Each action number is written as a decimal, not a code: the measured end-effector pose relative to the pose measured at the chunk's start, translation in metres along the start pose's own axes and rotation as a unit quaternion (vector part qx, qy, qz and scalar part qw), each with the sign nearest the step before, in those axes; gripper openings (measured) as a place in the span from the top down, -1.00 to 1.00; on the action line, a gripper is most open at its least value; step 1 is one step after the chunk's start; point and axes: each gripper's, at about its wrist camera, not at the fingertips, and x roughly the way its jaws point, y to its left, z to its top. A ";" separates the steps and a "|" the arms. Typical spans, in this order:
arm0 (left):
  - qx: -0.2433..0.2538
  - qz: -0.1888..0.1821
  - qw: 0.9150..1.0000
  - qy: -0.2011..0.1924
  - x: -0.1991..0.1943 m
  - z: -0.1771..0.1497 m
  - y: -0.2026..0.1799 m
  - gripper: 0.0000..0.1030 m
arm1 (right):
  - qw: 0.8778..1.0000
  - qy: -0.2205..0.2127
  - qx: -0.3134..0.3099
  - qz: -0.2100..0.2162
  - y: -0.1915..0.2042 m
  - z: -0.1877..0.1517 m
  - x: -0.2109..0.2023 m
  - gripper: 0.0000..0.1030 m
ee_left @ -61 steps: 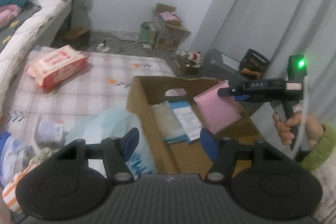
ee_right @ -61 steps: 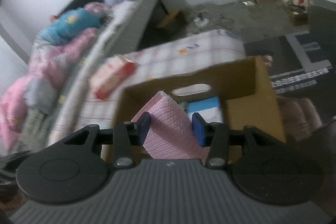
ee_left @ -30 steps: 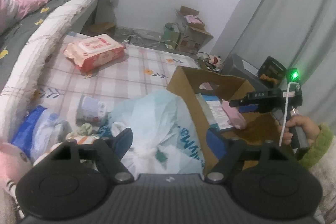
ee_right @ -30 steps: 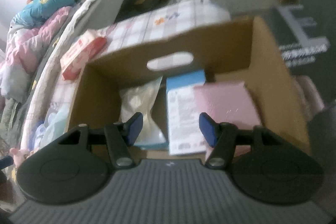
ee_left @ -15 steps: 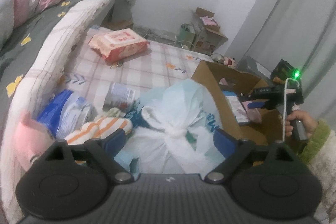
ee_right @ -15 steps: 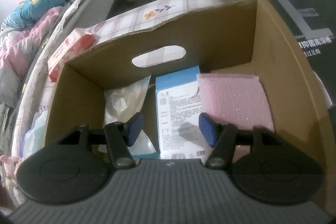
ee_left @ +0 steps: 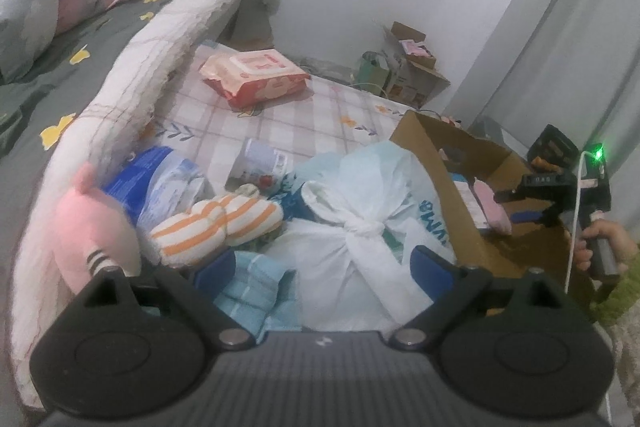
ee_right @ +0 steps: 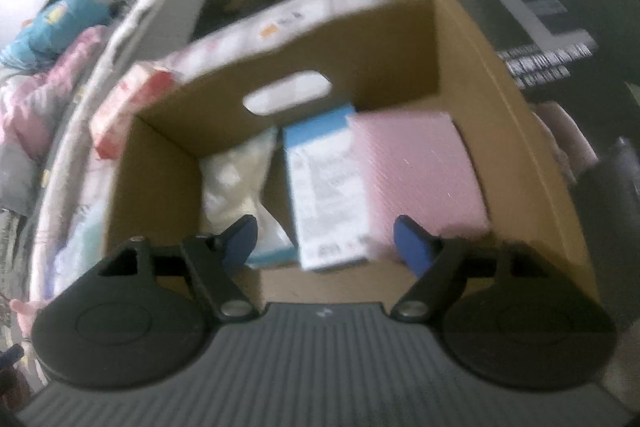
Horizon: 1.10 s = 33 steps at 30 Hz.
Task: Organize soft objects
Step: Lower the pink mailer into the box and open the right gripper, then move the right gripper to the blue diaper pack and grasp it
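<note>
My left gripper [ee_left: 324, 271] hovers over a heap of soft things on the checked mattress, its jaws still opening. A knotted white plastic bag [ee_left: 352, 227] lies between and just beyond the fingers, untouched. Left of it are an orange-striped plush [ee_left: 216, 223], a pink plush [ee_left: 92, 223] and a teal towel [ee_left: 252, 291]. My right gripper [ee_right: 326, 243] hangs over the cardboard box [ee_right: 500, 131], jaws opening and empty. In the box lie a pink padded pack [ee_right: 416, 167], a blue-and-white carton [ee_right: 324, 187] and a white packet [ee_right: 236, 183].
A wet-wipes pack [ee_left: 256, 75] lies farther back on the mattress, with a can [ee_left: 260, 163] and a blue pack [ee_left: 160, 179] nearer. The bed edge [ee_left: 132, 75] runs along the left. The cardboard box [ee_left: 436, 163] stands right of the bag. Small boxes [ee_left: 408, 71] sit by the wall.
My left gripper swung left from the box and lowered over the pile, jaws widening around the white bag. My right gripper let go of the pink pack, which now lies in the box, and widened.
</note>
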 end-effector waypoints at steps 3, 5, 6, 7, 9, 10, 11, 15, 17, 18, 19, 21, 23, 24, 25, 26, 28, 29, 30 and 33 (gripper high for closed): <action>-0.003 0.006 1.000 -0.003 -0.003 -0.005 0.004 -0.85 | 1.000 0.018 0.014 -0.019 -0.007 -0.004 0.011 -0.48; -0.007 0.008 1.000 -0.006 -0.005 -0.007 0.007 -0.85 | 0.999 0.027 0.024 -0.026 -0.011 -0.003 0.019 -0.48; -0.009 0.009 1.000 -0.007 -0.006 -0.008 0.009 -0.85 | 0.999 0.028 0.028 -0.030 -0.013 -0.002 0.024 -0.48; -0.012 0.009 1.000 -0.007 -0.007 -0.008 0.011 -0.85 | 0.999 0.028 0.032 -0.026 -0.014 0.000 0.027 -0.48; -0.017 0.010 1.000 -0.008 -0.009 -0.010 0.014 -0.85 | 0.999 0.020 0.038 -0.023 -0.015 0.002 0.031 -0.48; -0.019 0.010 1.000 -0.008 -0.010 -0.011 0.015 -0.85 | 0.999 0.016 0.040 -0.024 -0.015 0.003 0.032 -0.48; -0.020 0.011 1.000 -0.008 -0.011 -0.012 0.017 -0.85 | 0.999 0.014 0.041 -0.024 -0.015 0.003 0.032 -0.48; -0.022 0.018 0.999 -0.017 -0.018 -0.017 0.021 -0.85 | 0.999 0.013 0.040 -0.031 -0.009 0.002 0.026 -0.51; -0.017 0.023 0.999 -0.023 -0.021 -0.019 0.022 -0.85 | 0.999 0.010 0.034 -0.034 -0.004 0.000 0.018 -0.53; -0.014 0.025 0.999 -0.025 -0.022 -0.020 0.022 -0.85 | 0.999 0.006 0.028 -0.036 -0.001 -0.002 0.011 -0.55; -0.010 0.027 0.999 -0.027 -0.023 -0.021 0.021 -0.85 | 0.999 -0.001 0.020 -0.039 0.005 -0.005 0.002 -0.56; -0.005 0.025 0.999 -0.033 -0.027 -0.023 0.023 -0.85 | 0.999 -0.017 0.006 -0.040 0.015 -0.012 -0.017 -0.57; -0.004 0.024 0.999 -0.036 -0.029 -0.025 0.025 -0.85 | 0.998 -0.046 -0.022 -0.037 0.032 -0.023 -0.042 -0.62; -0.002 0.024 0.999 -0.037 -0.030 -0.026 0.026 -0.85 | 0.996 -0.065 -0.042 -0.037 0.043 -0.030 -0.056 -0.68; -0.001 0.024 0.999 -0.037 -0.031 -0.027 0.027 -0.85 | 0.994 -0.083 -0.058 -0.037 0.052 -0.038 -0.068 -0.75; 0.001 0.024 0.999 -0.036 -0.032 -0.028 0.028 -0.85 | 0.992 -0.098 -0.075 -0.037 0.062 -0.045 -0.079 -0.77; 0.004 0.026 0.999 -0.039 -0.034 -0.031 0.031 -0.86 | 0.985 -0.126 -0.111 -0.032 0.087 -0.064 -0.101 -0.93; 0.004 0.026 0.999 -0.040 -0.036 -0.033 0.033 -0.89 | 0.982 -0.138 -0.127 -0.026 0.100 -0.074 -0.110 -0.98; 0.002 0.024 0.999 -0.040 -0.038 -0.035 0.037 -0.91 | 0.979 -0.149 -0.138 -0.022 0.111 -0.080 -0.118 -0.98; -0.006 0.019 0.999 -0.040 -0.044 -0.040 0.048 -0.91 | 0.969 -0.176 -0.173 0.001 0.150 -0.108 -0.139 -0.98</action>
